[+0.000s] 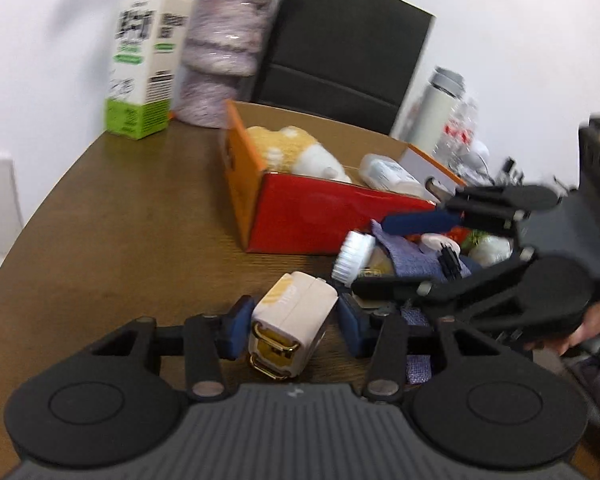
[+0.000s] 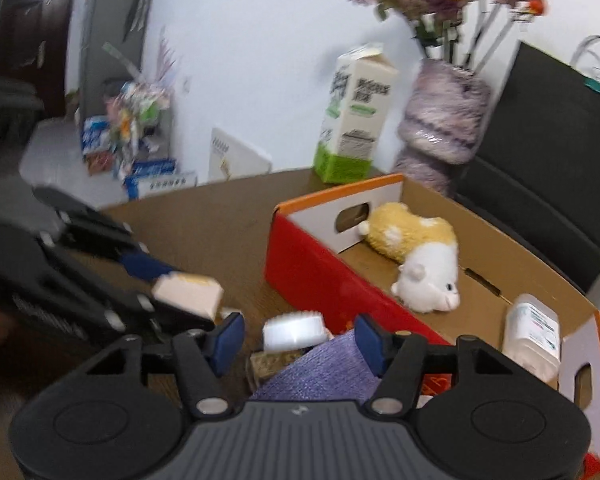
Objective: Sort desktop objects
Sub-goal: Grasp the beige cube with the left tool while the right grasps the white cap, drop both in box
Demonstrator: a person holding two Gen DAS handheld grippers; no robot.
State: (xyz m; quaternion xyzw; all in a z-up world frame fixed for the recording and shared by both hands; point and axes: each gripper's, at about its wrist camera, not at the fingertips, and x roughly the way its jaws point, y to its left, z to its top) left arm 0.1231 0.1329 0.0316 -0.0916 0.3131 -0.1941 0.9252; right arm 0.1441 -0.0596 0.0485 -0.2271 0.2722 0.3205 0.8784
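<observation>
The brown bench (image 1: pixel 120 216) carries a red and orange cardboard box (image 1: pixel 324 216) near its middle, and far behind it stand a green and white carton (image 1: pixel 144 60) and a purple vase (image 1: pixel 220 56). Inside the box lie a yellow and white plush toy (image 2: pixel 420 256) at the far end and a white bottle (image 2: pixel 534 336) at the near right. The left gripper (image 1: pixel 292 322) has its jaws around a pink adapter (image 1: pixel 292 316) with gold prongs; the left pad touches it, and the right pad is just beside it. The right gripper (image 2: pixel 300 340) holds its jaws wide over a pile near the box, with a purple cloth (image 2: pixel 320 376) and a white round brush (image 2: pixel 296 330).
</observation>
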